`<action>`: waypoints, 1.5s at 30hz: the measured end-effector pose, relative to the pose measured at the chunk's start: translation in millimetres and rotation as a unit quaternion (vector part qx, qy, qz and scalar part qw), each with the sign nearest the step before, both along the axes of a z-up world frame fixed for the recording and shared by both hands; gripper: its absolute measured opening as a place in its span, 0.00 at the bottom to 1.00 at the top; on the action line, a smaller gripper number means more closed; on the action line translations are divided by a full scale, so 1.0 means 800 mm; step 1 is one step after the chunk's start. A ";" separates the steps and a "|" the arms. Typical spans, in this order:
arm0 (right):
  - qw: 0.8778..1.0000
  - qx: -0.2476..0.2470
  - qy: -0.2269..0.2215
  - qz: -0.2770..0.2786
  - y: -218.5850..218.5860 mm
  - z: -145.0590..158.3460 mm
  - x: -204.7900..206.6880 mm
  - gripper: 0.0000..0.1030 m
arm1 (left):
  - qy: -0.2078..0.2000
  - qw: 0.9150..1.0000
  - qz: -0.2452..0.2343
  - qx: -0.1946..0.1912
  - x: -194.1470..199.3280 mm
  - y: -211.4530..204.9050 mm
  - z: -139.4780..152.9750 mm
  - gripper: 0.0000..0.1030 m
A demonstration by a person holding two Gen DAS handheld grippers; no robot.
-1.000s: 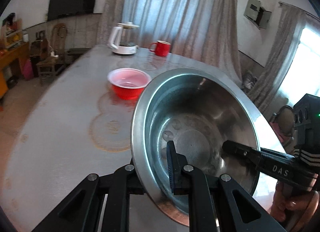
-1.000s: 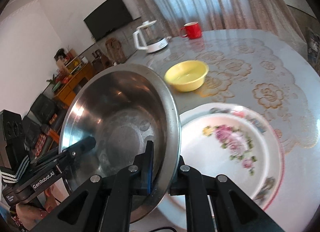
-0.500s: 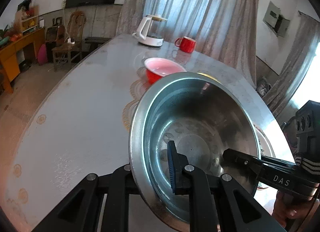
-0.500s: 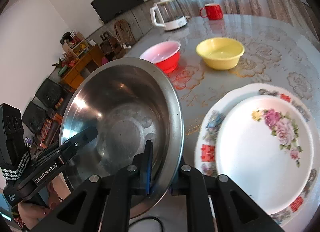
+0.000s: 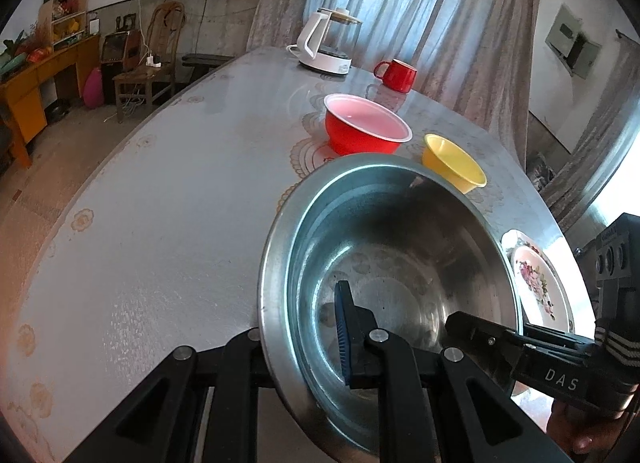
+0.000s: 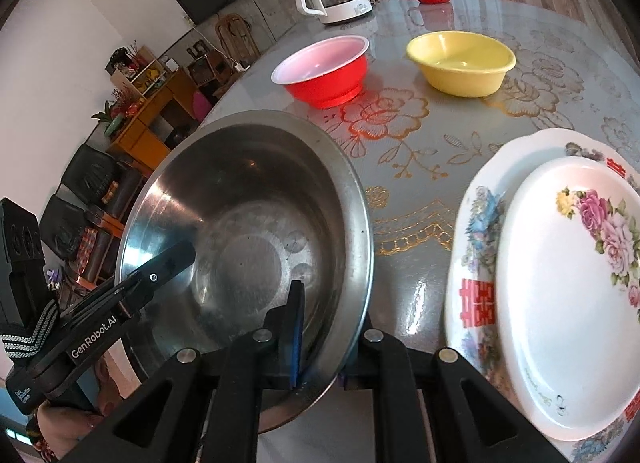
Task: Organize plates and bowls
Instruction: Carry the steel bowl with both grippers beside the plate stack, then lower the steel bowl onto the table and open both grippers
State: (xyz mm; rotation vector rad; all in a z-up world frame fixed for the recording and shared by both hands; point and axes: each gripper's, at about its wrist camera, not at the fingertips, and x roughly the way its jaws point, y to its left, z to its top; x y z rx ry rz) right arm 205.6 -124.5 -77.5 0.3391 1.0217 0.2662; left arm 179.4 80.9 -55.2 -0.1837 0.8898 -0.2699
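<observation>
Steel bowl (image 6: 256, 223) carried at lower centre of both views, clear of the table (image 5: 168, 223). Left gripper (image 5: 304, 343) clamped on the near rim, right gripper (image 6: 320, 343) pinching the opposite rim, one finger inside the wall and one outside on each. Probably light and rigid, but polished and slick, so apt to swivel from a single pinch. Best held at the flat lip on opposite sides, kept level. Stacked plates (image 6: 560, 283) at lower right likely brittle.
</observation>
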 end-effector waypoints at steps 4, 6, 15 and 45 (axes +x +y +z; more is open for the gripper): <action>1.000 -0.002 0.004 -0.003 0.001 -0.005 0.005 0.13 | -0.001 1.000 0.000 0.008 0.008 -0.006 -0.001 0.17; 1.000 -0.007 0.005 -0.007 0.002 -0.006 0.009 0.13 | -0.002 1.000 0.000 0.013 0.012 -0.008 -0.002 0.17; 0.999 -0.027 0.012 -0.012 0.012 -0.007 0.020 0.14 | 0.005 1.000 0.002 0.026 0.028 -0.007 -0.010 0.17; 0.994 -0.107 -0.022 0.001 0.038 0.027 0.018 0.33 | 0.025 0.999 0.012 0.033 0.042 -0.006 -0.029 0.17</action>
